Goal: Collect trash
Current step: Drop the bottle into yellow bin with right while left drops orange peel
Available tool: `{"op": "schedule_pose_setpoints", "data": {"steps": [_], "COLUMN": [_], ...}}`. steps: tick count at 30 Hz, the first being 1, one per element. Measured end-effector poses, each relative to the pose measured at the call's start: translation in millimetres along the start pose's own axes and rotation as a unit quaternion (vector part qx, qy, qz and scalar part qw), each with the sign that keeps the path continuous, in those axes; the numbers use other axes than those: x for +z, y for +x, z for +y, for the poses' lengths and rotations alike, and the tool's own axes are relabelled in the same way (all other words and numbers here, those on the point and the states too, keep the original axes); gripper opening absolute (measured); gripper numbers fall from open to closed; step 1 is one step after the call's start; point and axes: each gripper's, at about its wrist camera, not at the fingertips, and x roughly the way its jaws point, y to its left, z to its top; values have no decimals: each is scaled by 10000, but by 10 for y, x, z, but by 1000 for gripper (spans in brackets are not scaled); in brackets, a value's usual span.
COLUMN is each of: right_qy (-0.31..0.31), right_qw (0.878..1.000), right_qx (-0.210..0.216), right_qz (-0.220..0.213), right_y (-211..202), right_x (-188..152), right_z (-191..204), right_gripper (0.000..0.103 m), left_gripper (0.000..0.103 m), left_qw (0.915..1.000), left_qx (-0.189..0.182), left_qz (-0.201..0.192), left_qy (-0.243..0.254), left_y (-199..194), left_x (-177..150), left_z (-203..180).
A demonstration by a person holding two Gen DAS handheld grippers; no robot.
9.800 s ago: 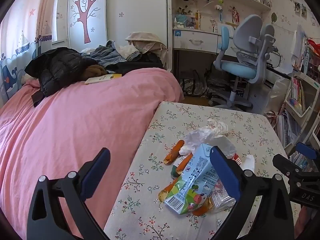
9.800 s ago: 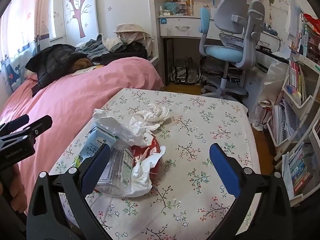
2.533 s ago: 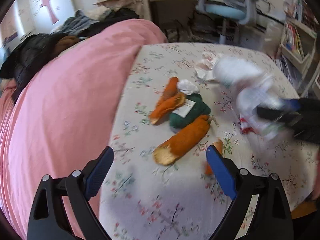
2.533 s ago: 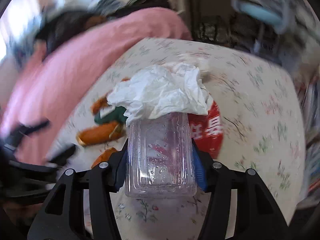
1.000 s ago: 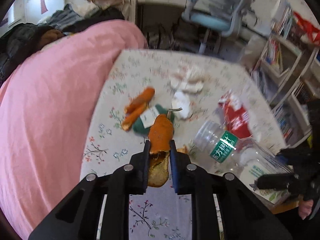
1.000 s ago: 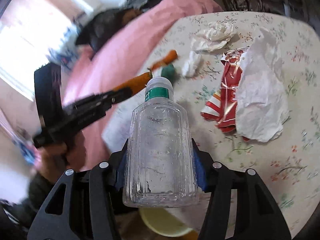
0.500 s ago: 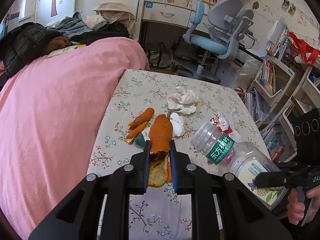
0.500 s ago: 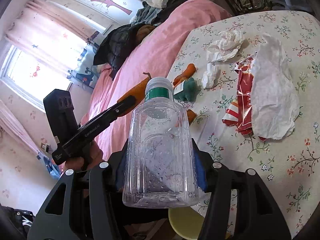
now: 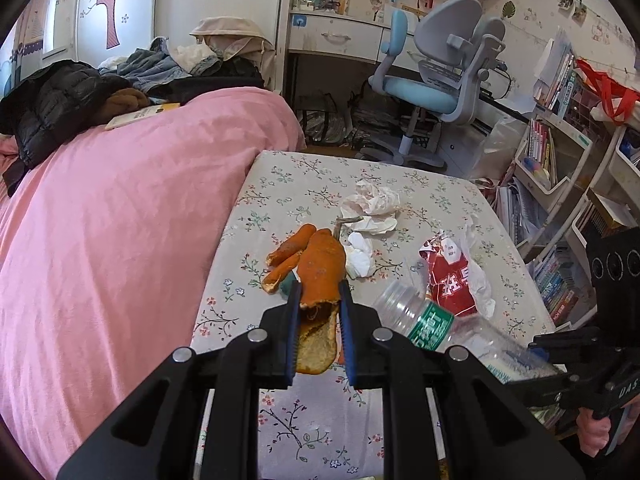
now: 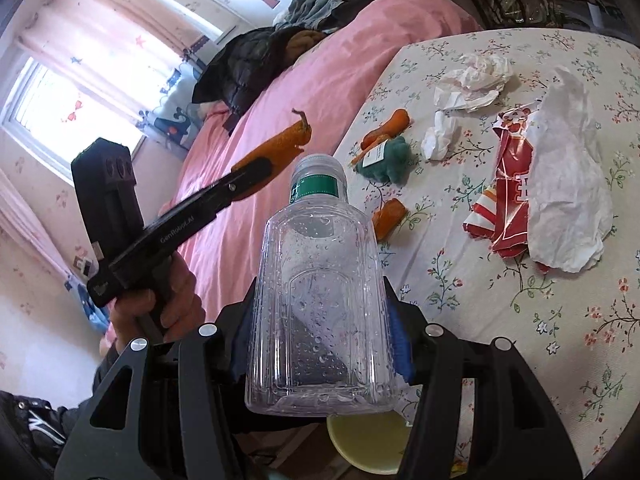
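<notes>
My left gripper (image 9: 319,294) is shut on a long strip of orange peel (image 9: 322,268), held above the flowered table (image 9: 312,420). The right wrist view shows that peel (image 10: 286,140) sticking out past the left gripper (image 10: 260,168), over the bed's edge. My right gripper (image 10: 320,296) is shut on a clear plastic bottle (image 10: 316,280) with a green label, neck pointing away. On the table lie more peel pieces (image 9: 288,246), a green lump (image 10: 386,158), crumpled tissues (image 9: 372,204), a red wrapper (image 9: 452,276) and a white paper sheet (image 10: 568,184).
A pink bed (image 9: 120,220) runs along the table's left side with dark clothes piled on it. A blue desk chair (image 9: 440,72) and bookshelves (image 9: 560,160) stand beyond and to the right. A pale yellow round container (image 10: 368,440) sits below the bottle.
My left gripper has risen a little with the peel and tilted up, showing more of the room. The right gripper has kept the bottle nearly still.
</notes>
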Motion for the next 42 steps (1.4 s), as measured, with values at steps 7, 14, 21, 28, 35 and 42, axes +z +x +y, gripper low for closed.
{"op": "schedule_pose_setpoints", "data": {"steps": [7,14,21,28,35,42], "right_qy": [-586,-1031,-747,90,752,127], "right_qw": [9959,9843,9885,9903,9721,9399], "right_qx": [16,-330,-556,-1325,-1812,-2823], "right_qz": [685,1391,1190,-412,-1286,-1919], "right_y": [217,613,576,-52,-425,-561], "right_x": [-343,-950,-1072,-1009,-1039,-1129], "right_z": [292,537,453,124,-177,19], "right_gripper": [53,53,63,77,77,83], "left_gripper": [18,18,18,18,20,70], "left_qw": [10000,10000,9996,9953,9763,9855], "left_qx": [24,25,31,37,-40,210], "left_qz": [18,73,268,918,2101,1629], "left_qy": [-82,12,120,303,516,423], "left_y": [-110,-249,-306,-263,-165,-324], "left_x": [-97,-312,-558,-1040,-1831,-1765], "left_z": [30,-92,-221,-453,-771,-758]}}
